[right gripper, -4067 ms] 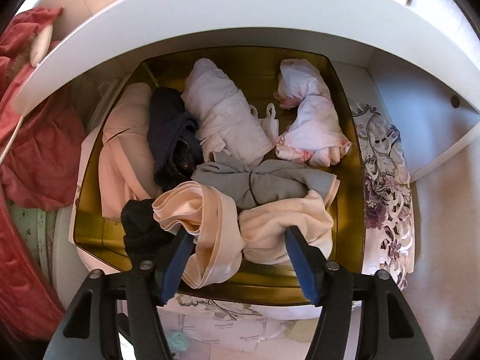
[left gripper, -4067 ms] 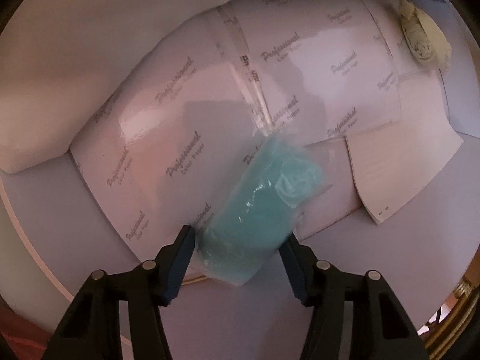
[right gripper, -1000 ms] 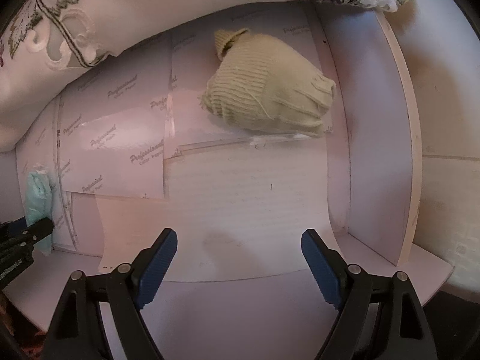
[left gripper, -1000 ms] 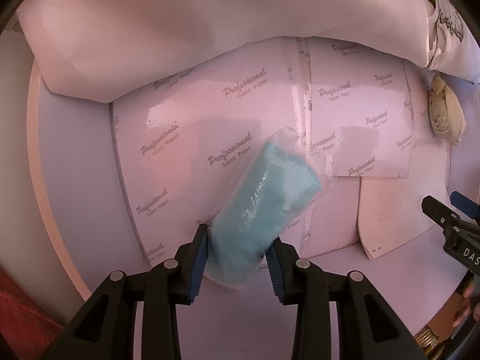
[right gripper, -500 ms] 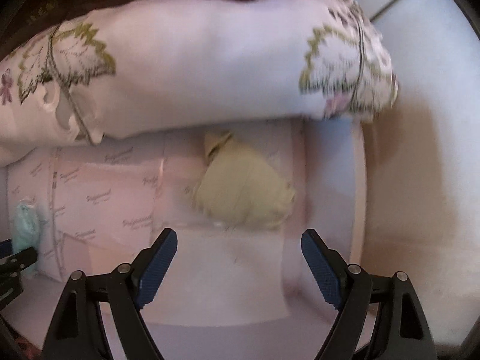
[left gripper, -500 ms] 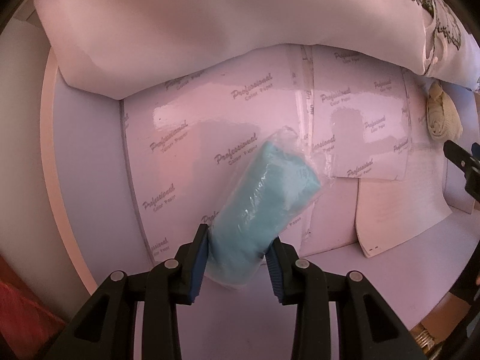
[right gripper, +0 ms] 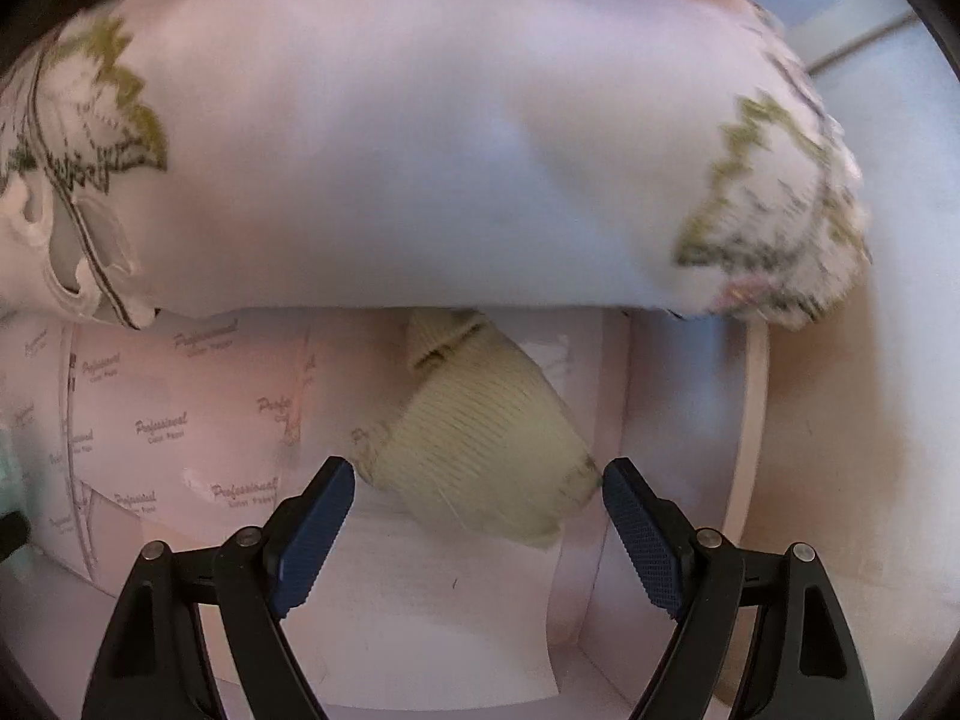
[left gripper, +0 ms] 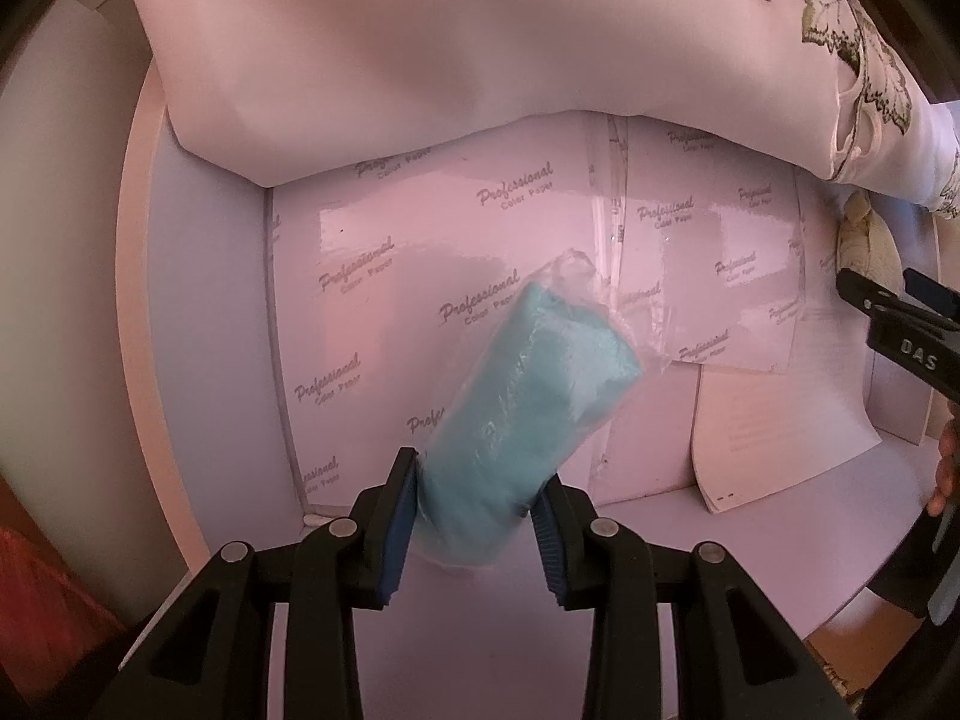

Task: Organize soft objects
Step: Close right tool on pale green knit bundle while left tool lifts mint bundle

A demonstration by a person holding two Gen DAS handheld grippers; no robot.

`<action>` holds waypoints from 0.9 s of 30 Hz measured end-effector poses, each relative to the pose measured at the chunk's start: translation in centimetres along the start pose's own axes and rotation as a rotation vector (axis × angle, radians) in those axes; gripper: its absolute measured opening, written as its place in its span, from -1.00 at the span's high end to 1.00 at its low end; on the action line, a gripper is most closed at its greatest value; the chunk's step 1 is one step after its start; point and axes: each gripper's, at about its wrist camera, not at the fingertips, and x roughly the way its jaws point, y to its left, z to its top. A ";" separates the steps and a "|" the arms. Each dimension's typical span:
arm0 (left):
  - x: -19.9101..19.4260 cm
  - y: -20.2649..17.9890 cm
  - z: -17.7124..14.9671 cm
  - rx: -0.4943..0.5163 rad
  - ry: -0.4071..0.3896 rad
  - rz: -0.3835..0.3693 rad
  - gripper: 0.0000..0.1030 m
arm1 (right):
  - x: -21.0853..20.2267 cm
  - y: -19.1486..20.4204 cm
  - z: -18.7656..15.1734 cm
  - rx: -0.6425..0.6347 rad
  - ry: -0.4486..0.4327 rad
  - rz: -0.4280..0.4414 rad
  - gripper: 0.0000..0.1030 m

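In the left wrist view my left gripper point(left gripper: 477, 516) is shut on the near end of a teal cloth roll in a clear plastic bag point(left gripper: 528, 402), which slants up to the right over the paper-lined shelf. My right gripper point(right gripper: 477, 492) stands open and points down at a cream knitted bundle point(right gripper: 480, 438). The bundle's near end lies level with the blue pads point(right gripper: 312, 516), which stay apart from it. In the left wrist view the right gripper point(left gripper: 876, 291) reaches in from the right edge, just below the cream bundle point(left gripper: 864, 240).
A white embroidered cloth point(right gripper: 420, 150) hangs over the back of the shelf and hides the bundle's far tip. Glossy printed sheets point(left gripper: 420, 276) and a loose lined paper point(left gripper: 780, 432) cover the floor. The shelf's right wall point(right gripper: 744, 420) stands close to the bundle. A person's fingers point(left gripper: 945, 468) show at the right.
The right gripper has moved in over the cream bundle, which now sits between its fingertips, and the embroidered cloth fills more of its view. The left gripper keeps its hold, almost still.
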 end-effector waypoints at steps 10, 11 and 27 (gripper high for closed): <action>0.0 0.1 -0.1 -0.009 -0.001 -0.003 0.31 | 1.7 0.6 1.8 0.000 0.014 -0.009 -0.56; 0.0 0.2 0.0 -0.006 0.000 -0.003 0.31 | 1.7 0.7 1.8 0.001 0.011 -0.004 -0.48; -1.8 0.3 0.2 -0.014 -0.052 -0.024 0.31 | 0.2 5.5 -1.2 -0.076 0.083 0.128 -0.33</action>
